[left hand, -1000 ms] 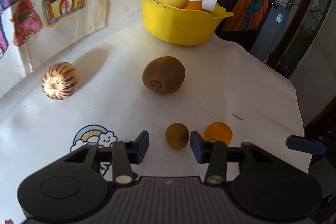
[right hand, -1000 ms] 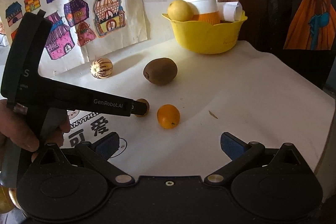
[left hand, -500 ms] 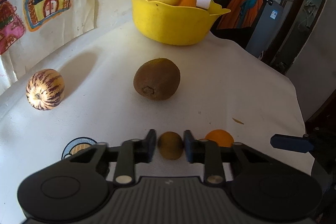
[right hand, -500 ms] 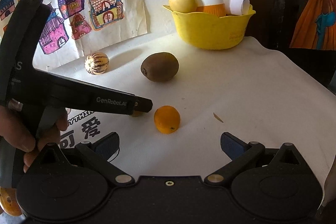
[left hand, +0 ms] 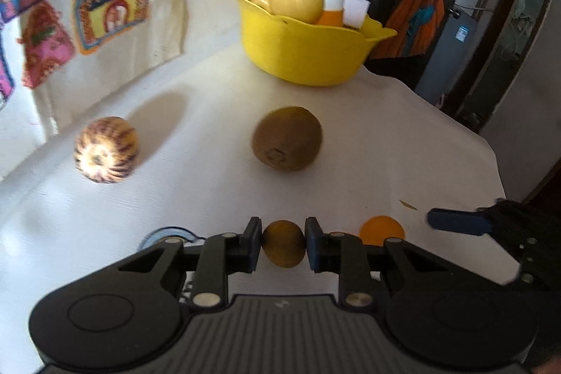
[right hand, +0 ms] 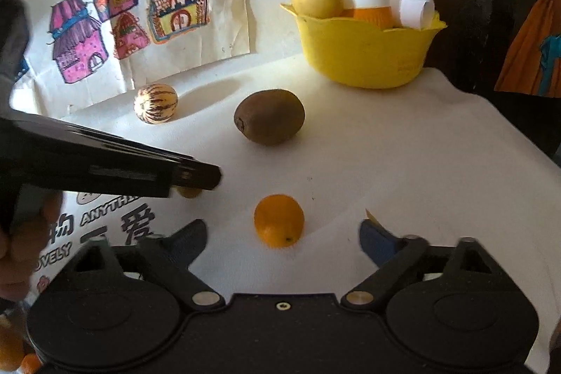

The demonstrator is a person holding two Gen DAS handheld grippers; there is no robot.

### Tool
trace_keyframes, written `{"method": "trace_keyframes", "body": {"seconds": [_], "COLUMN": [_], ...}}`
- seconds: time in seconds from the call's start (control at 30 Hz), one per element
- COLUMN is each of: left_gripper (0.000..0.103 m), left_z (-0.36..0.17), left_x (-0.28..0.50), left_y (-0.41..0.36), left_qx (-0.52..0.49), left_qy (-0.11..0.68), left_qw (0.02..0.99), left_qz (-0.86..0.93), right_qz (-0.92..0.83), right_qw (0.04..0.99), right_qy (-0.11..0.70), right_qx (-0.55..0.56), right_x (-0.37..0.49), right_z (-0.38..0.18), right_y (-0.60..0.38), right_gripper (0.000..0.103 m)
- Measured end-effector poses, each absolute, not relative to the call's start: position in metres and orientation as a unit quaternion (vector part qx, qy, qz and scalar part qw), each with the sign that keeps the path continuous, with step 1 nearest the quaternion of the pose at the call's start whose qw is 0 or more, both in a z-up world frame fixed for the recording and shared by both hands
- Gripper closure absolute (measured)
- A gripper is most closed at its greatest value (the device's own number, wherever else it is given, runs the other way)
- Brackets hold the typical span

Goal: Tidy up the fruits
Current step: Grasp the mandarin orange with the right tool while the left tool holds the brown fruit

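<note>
Nearest us, our left gripper is clamped on the small brown fuzzy kiwi, pads pressing both its sides; the kiwi sits low over the white tablecloth, and we cannot tell if it touches. Its long axis runs roughly up-down in the left view, across the pinch line.

Our right gripper is closing, blue pads well apart, nothing pressed yet. The small round orange citrus lies between the fingertips, slightly ahead, on the cloth. It is near-round, no real long axis; a dark stem dot faces the camera, low right. The right hand is the nearer one, so we judge the next move is a short push forward, then the pinch.

Farther out: large brown kiwi, long axis left-right, blossom end pointing left toward us. Left of it, a striped cream-and-purple round melon fruit. Farthest, the yellow plastic scalloped bowl holding a yellow pear, likely the drop target.
</note>
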State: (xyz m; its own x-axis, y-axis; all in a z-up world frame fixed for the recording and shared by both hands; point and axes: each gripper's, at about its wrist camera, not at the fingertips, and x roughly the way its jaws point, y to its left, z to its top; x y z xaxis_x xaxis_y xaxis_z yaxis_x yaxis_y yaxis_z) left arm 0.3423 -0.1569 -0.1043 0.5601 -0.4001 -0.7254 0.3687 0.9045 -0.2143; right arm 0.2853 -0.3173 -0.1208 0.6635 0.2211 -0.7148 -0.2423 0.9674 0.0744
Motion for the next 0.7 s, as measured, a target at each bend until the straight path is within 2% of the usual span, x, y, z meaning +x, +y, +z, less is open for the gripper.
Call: {"method": "trace_keyframes", "body": {"seconds": [0.07,0.13,0.27,0.7], "left_gripper": [0.075,0.075,0.075,0.075], "left_z": [-0.102,-0.101,-0.101,-0.083], "left_x": [0.343,0.344,0.343,0.314], "left_y": [-0.152,-0.148,-0.144,-0.129], "left_qx": [-0.022,-0.025,-0.025,-0.026], "left_qy": [0.414,0.414,0.415,0.408], "left_qw": [0.885,0.885,0.885,0.891], "left_qz": [-0.213,-0.211,-0.209,-0.198], "right_qz": [0.123,0.122,0.124,0.144], "right_qw": [0.907,0.908,0.909,0.914], "right_qy": [0.404,0.401,0.397,0.379], "right_qx": [-0.008,-0.010,-0.016,-0.024], "right_x": [0.294,0.296,0.297,0.256], "right_z": [-0.126,-0.128,-0.126,-0.091], "right_y": [-0.318,-0.317,-0.315,-0.296], "right_gripper": [0.030,0.035,0.069,0.070]}}
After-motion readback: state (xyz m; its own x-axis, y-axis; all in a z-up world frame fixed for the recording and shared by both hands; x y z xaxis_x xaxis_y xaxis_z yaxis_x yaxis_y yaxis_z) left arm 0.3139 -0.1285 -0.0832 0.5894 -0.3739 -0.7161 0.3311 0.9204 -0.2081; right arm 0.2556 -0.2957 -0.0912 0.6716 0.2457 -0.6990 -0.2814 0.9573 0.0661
